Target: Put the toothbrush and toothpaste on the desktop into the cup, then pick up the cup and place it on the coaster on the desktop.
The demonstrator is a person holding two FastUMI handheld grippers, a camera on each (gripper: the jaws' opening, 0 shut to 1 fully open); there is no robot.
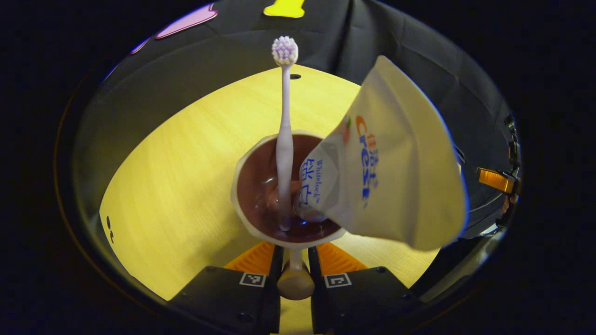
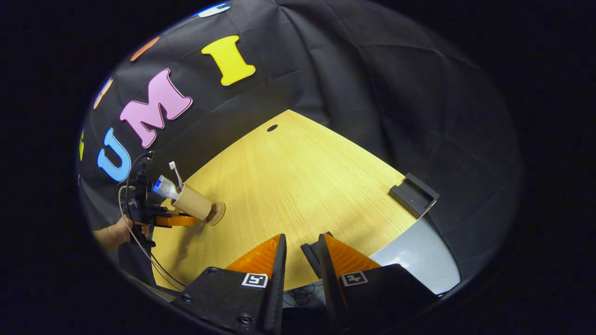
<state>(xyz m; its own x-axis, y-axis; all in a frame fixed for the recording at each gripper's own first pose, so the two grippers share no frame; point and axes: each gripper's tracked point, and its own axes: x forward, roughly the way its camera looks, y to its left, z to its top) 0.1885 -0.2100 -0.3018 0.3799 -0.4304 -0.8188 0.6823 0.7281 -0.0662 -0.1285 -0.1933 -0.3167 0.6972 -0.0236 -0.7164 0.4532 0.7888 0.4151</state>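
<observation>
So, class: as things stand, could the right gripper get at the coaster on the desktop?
Probably not freely. The coaster lies far across the desktop from the right gripper, and the cup held by the left gripper sits right at it, with toothbrush and toothpaste inside.

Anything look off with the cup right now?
The cup is tilted in the left gripper, just beside the coaster. The toothpaste leans far over the rim, the toothbrush beside it. Nothing spilled.
</observation>
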